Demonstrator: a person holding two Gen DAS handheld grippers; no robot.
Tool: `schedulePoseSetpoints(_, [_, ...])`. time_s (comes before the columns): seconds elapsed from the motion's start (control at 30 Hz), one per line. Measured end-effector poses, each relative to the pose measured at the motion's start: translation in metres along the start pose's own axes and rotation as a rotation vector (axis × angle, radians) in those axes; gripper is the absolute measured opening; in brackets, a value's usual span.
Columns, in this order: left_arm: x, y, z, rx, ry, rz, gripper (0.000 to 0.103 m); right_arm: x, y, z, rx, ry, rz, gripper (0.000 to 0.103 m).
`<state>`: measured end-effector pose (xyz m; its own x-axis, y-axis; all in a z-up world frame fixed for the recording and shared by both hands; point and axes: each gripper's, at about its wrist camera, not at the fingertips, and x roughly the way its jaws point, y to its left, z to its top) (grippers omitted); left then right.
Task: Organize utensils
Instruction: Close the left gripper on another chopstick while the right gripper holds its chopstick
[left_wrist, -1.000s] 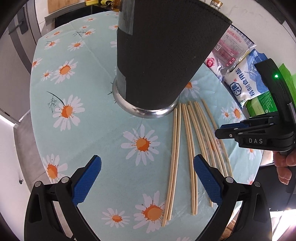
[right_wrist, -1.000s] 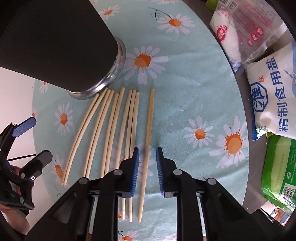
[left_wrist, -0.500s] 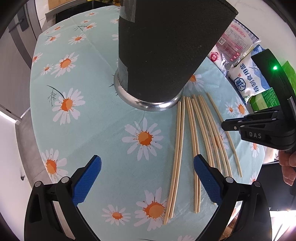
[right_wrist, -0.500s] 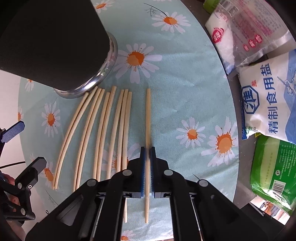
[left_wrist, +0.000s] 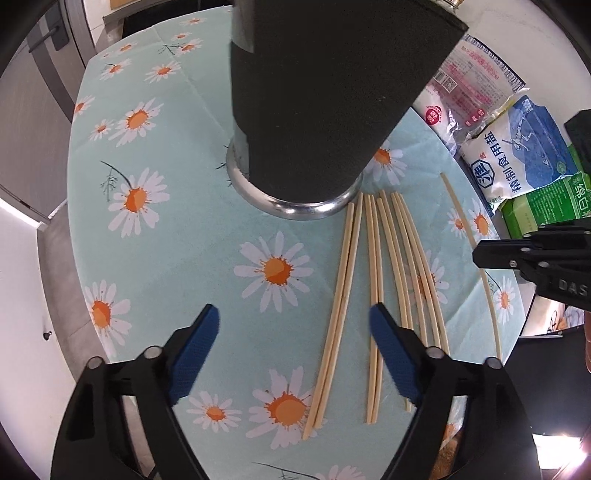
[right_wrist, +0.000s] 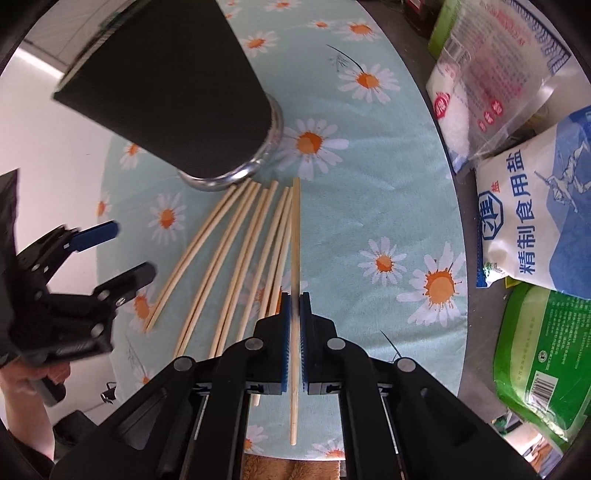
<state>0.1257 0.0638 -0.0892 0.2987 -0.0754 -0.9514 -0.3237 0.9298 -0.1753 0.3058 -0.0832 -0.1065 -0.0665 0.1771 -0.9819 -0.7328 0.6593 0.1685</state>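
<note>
Nearest the right wrist camera, the right gripper (right_wrist: 294, 321) was clamped on one chopstick (right_wrist: 294, 236). Beside it, the left gripper (left_wrist: 293, 354) hung over the other chopsticks (left_wrist: 373, 295) on the daisy tablecloth (left_wrist: 177, 236), its jaws closing with one pair between them, untouched. Beyond the chopsticks' far tips stood the black holder (left_wrist: 325, 103), and farther right lay the salt bag (right_wrist: 535, 210).
</note>
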Motion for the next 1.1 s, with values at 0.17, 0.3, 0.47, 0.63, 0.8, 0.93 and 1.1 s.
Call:
schedulePoseSetpoints(0.17, [0.017, -0.023, 0.0, 0.11, 0.026, 0.028, 0.044, -0.01, -0.017, -0.008, -0.04, -0.042, 0.049, 0.006])
schedulePoseSetpoints(0.3, [0.029, -0.031, -0.004, 0.142, 0.059, 0.04, 0.03, -0.019, -0.028, -0.009, -0.053, -0.047, 0.073, 0.006])
schedulePoseSetpoints(0.47, [0.035, -0.036, -0.003, 0.161, 0.066, 0.06, 0.028, -0.016, -0.029, -0.019, -0.067, -0.046, 0.095, 0.006])
schedulePoseSetpoints(0.63, [0.038, -0.043, 0.001, 0.146, 0.064, 0.048, 0.027, -0.02, -0.031, -0.021, -0.08, -0.051, 0.113, 0.006])
schedulePoseSetpoints(0.8, [0.036, -0.037, 0.003, 0.146, 0.068, 0.049, 0.023, -0.016, -0.028, -0.02, -0.103, -0.046, 0.116, 0.006])
schedulePoseSetpoints(0.93, [0.03, -0.037, 0.008, 0.149, 0.054, 0.051, 0.019, -0.014, -0.027, -0.02, -0.109, -0.04, 0.118, 0.006])
schedulePoseSetpoints(1.1, [0.033, -0.035, 0.011, 0.158, 0.063, 0.042, 0.018, -0.009, -0.025, -0.021, -0.113, -0.029, 0.121, 0.006])
